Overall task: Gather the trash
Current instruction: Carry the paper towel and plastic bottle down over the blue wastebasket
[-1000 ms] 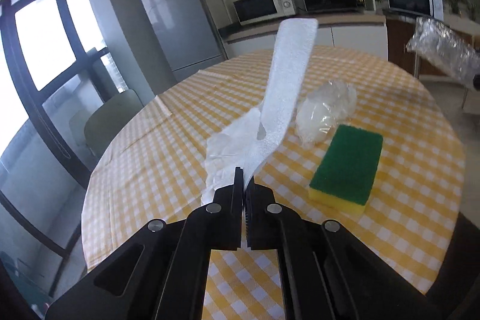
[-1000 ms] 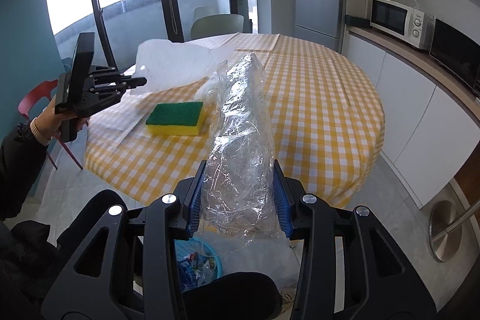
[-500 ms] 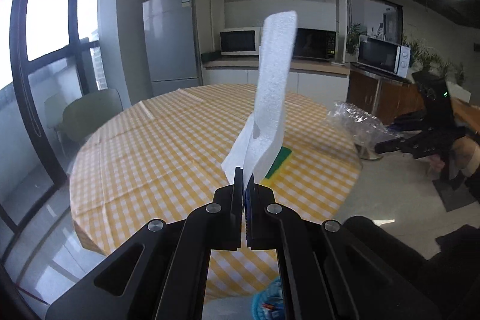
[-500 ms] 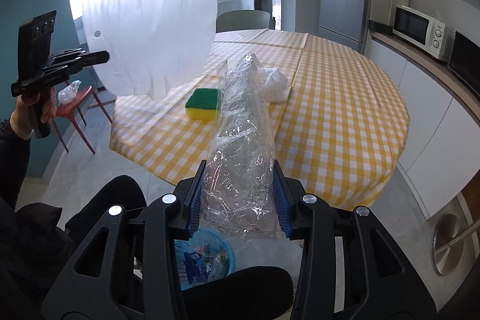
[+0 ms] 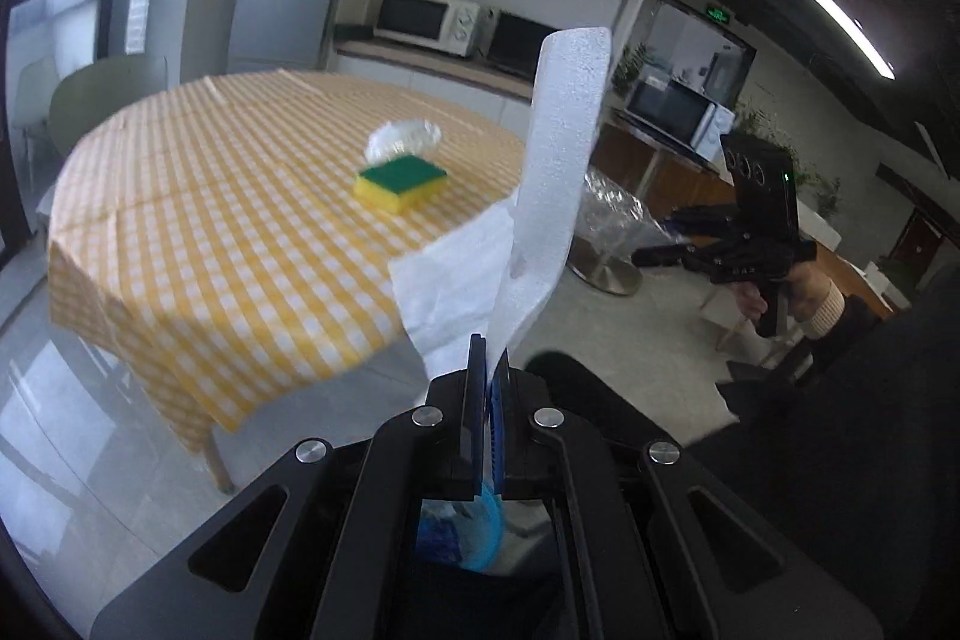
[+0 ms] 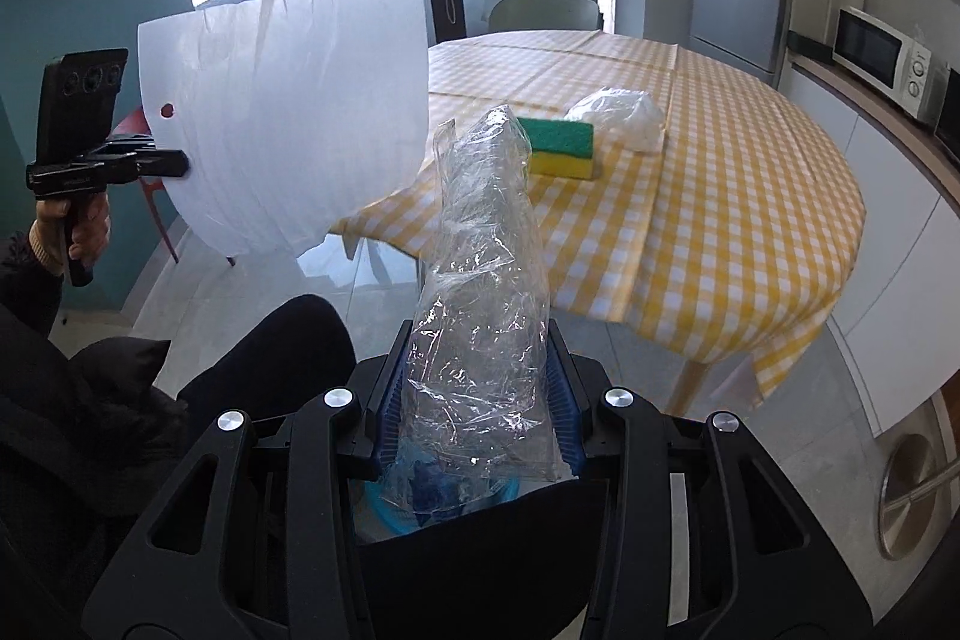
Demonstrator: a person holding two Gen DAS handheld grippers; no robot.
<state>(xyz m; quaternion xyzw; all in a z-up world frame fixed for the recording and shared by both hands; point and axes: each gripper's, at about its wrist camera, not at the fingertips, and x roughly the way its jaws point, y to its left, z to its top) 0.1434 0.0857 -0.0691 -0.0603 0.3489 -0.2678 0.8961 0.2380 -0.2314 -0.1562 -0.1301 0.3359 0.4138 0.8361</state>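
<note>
My left gripper (image 5: 489, 358) is shut on a white foam sheet (image 5: 558, 142) that stands up in the air off the table's edge. From the right wrist view the same foam sheet (image 6: 282, 118) spreads wide from the left gripper (image 6: 180, 163). Crumpled clear plastic wrap (image 6: 486, 292) is clamped in my right gripper (image 6: 477, 388), also off the table. In the left wrist view that right gripper (image 5: 645, 253) carries the plastic wrap (image 5: 618, 214). A small blue bin (image 6: 396, 499) with trash sits on the floor right under both grippers. A clear plastic bag (image 6: 624, 115) lies on the table.
A round table (image 6: 720, 196) with a yellow checked cloth holds a green and yellow sponge (image 6: 561, 145) beside the bag. A person's dark-clothed legs (image 6: 264, 346) sit between the grippers. A red chair (image 6: 150, 184) stands at the left, a steel pedal bin (image 6: 915, 490) at the right.
My left gripper has lifted the foam sheet off the table and swung it away, out over the floor. My right gripper with the plastic wrap has drawn back from the table and dropped a little.
</note>
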